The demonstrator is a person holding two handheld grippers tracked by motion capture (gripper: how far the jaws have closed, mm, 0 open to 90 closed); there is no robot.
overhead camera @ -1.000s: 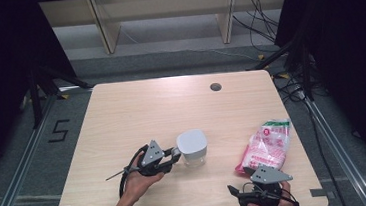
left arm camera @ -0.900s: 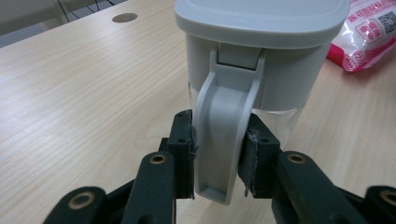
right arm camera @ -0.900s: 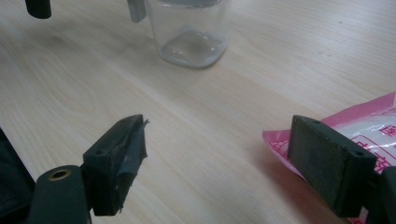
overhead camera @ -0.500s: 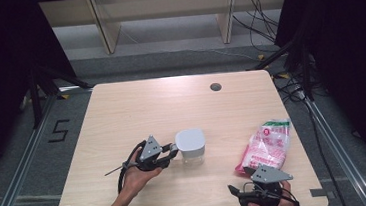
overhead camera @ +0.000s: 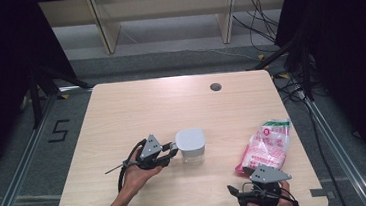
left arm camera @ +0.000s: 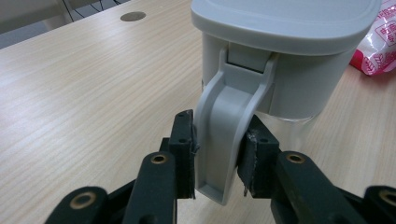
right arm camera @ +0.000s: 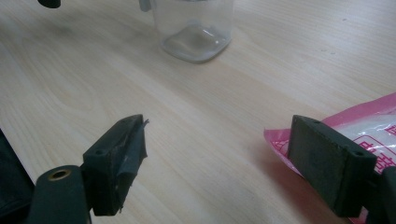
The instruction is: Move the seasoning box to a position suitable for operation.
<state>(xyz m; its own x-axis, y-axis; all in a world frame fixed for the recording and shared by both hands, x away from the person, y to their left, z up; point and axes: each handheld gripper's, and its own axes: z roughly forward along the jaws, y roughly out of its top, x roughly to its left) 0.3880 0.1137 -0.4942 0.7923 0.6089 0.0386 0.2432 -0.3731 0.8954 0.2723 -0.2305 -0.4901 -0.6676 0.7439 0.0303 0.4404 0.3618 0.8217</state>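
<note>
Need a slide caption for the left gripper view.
Left tool clamps the grey latch of a lidded clear container on the wooden table.

Black claws (left arm camera: 217, 158) — brass-ringed screw holes, grey three-cornered top plates, trailing cables.

The left claw (overhead camera: 174, 150) meets the grey-lidded container (overhead camera: 190, 145) mid-desk (overhead camera: 136, 112); the right claw (overhead camera: 239, 194) rests near the pink bag (overhead camera: 267, 143).

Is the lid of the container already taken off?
No, the grey lid sits on the clear container, and the left gripper has its jaws closed on the lid's side latch.
</note>
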